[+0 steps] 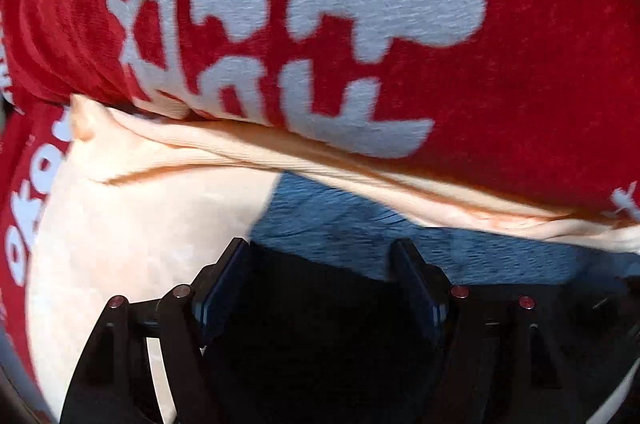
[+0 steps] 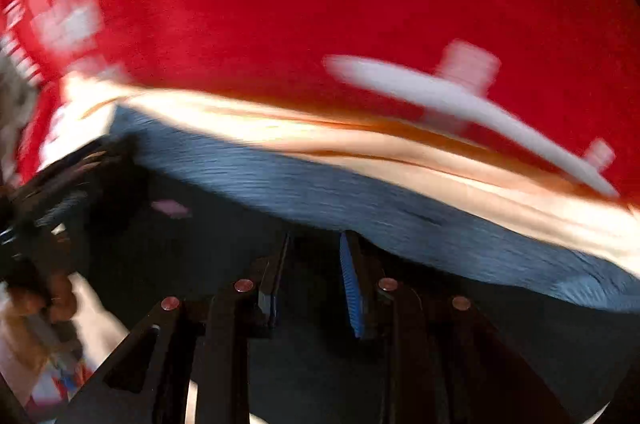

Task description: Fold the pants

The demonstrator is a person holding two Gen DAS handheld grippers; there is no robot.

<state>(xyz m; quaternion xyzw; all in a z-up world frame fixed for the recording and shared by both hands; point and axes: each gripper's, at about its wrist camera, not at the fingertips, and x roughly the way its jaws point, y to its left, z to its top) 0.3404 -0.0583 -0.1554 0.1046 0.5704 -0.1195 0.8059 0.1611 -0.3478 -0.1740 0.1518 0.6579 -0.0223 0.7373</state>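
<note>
The pants look like the blue-grey ribbed fabric point(image 1: 360, 220) lying just beyond my left gripper point(image 1: 324, 256). That gripper points steeply down and stands open; only shadowed fabric shows in the gap. The same blue-grey fabric point(image 2: 320, 183) stretches across the right wrist view, which is blurred by motion. My right gripper point(image 2: 316, 248) hangs over its near, shadowed part, open by a narrow gap, and I see no cloth pinched between its blue pads point(image 2: 352, 288).
A cream-peach cloth point(image 1: 140, 224) with folds borders the blue fabric. Beyond it lies a red blanket point(image 1: 520, 23) with large white characters. At the left edge of the right wrist view, a person's hand point(image 2: 60, 298) holds a dark blurred object.
</note>
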